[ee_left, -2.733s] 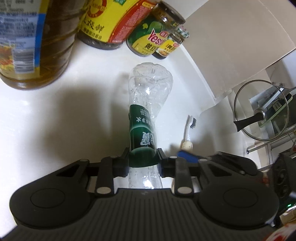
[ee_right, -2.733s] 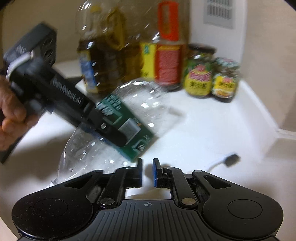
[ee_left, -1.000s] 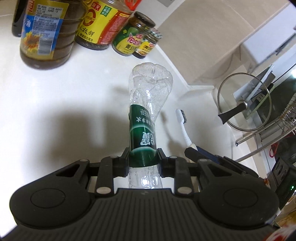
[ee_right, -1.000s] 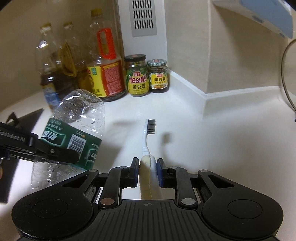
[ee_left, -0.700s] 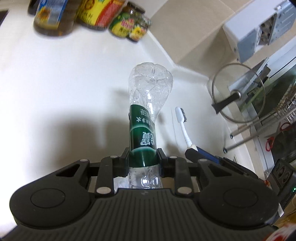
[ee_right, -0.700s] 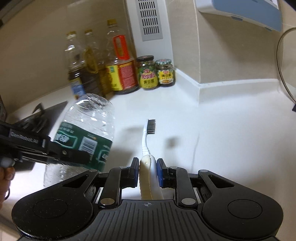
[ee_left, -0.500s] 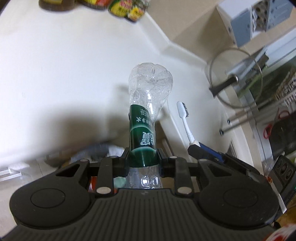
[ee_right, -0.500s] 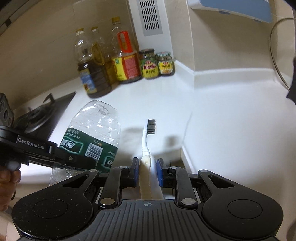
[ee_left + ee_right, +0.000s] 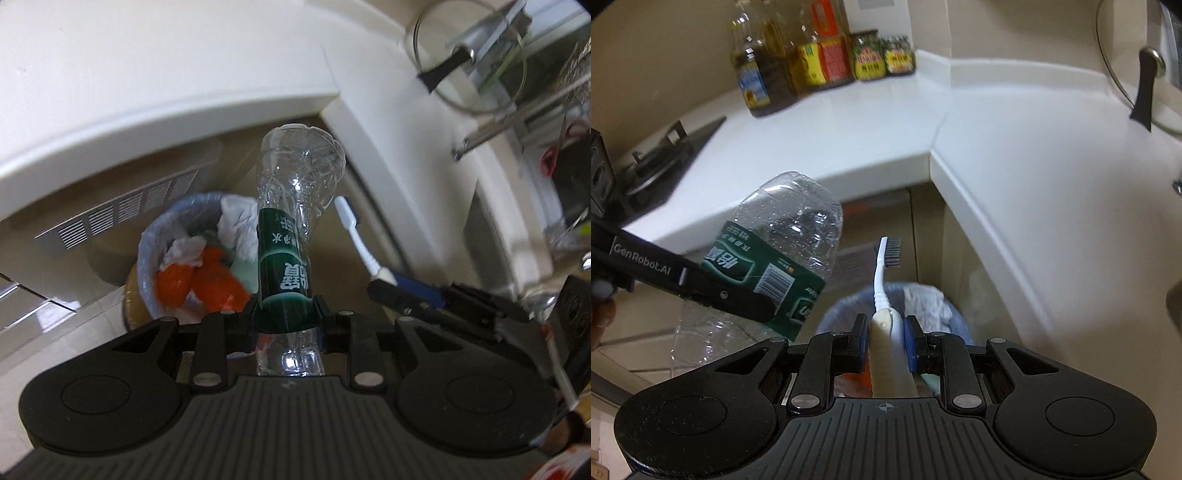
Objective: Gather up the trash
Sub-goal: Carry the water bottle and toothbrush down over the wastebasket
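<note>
My left gripper [image 9: 284,314] is shut on a clear plastic bottle [image 9: 291,206] with a green label, held in the air over the floor beside a trash bin [image 9: 155,236]. The bin has a pale bag liner and holds orange and white rubbish. My right gripper [image 9: 885,332] is shut on a white toothbrush [image 9: 882,273], bristles pointing away, held above the same bin [image 9: 945,306]. The bottle [image 9: 775,251] and the left gripper's finger [image 9: 701,284] show at the left of the right wrist view. The toothbrush [image 9: 358,236] shows right of the bottle in the left wrist view.
A white L-shaped counter [image 9: 879,133] runs behind and to the right of the bin. Oil bottles and jars [image 9: 820,62] stand in its far corner. A stove [image 9: 657,158] is at left. A glass pot lid [image 9: 469,55] hangs at the right. Cabinet fronts with a vent [image 9: 122,206] stand behind the bin.
Both grippers have pulled back off the counter with the bottle and the toothbrush still held. They are now over the floor, with the trash bin come into view below them.
</note>
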A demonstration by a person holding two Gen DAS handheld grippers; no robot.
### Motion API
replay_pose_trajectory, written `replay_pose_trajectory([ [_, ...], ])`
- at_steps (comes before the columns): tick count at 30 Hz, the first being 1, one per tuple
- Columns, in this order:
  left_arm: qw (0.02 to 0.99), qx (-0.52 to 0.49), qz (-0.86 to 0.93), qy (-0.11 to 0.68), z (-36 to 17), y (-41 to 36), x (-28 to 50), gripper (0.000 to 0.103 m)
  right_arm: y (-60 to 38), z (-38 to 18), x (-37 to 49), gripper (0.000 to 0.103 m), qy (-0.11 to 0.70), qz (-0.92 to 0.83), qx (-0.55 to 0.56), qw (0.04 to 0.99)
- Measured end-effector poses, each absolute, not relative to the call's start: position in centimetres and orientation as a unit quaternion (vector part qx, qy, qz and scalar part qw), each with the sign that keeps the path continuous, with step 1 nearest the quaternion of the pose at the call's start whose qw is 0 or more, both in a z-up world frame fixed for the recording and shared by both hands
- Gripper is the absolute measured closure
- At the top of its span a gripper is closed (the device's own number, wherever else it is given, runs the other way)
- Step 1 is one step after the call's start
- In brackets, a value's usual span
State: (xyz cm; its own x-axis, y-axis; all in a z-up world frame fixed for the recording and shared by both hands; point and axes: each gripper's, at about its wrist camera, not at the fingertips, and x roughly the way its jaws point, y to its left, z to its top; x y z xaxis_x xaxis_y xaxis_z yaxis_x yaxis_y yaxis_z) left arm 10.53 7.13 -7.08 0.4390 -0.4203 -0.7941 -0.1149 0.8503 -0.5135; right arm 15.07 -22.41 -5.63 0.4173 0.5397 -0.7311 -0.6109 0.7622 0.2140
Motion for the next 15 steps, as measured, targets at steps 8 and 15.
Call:
replay_pose_trajectory([
  [8,0.802,-0.186,-0.087,0.561,-9.7,5.4,11.0,0.078,-21.7,-7.9,14.6,0.083,0.432,0.332,-0.061,0.836],
  [15,0.796,-0.155,-0.084,0.579,-11.1,4.3,11.4,0.078,-21.4,-9.1,14.4,0.083,0.442,0.328,-0.066,0.832],
])
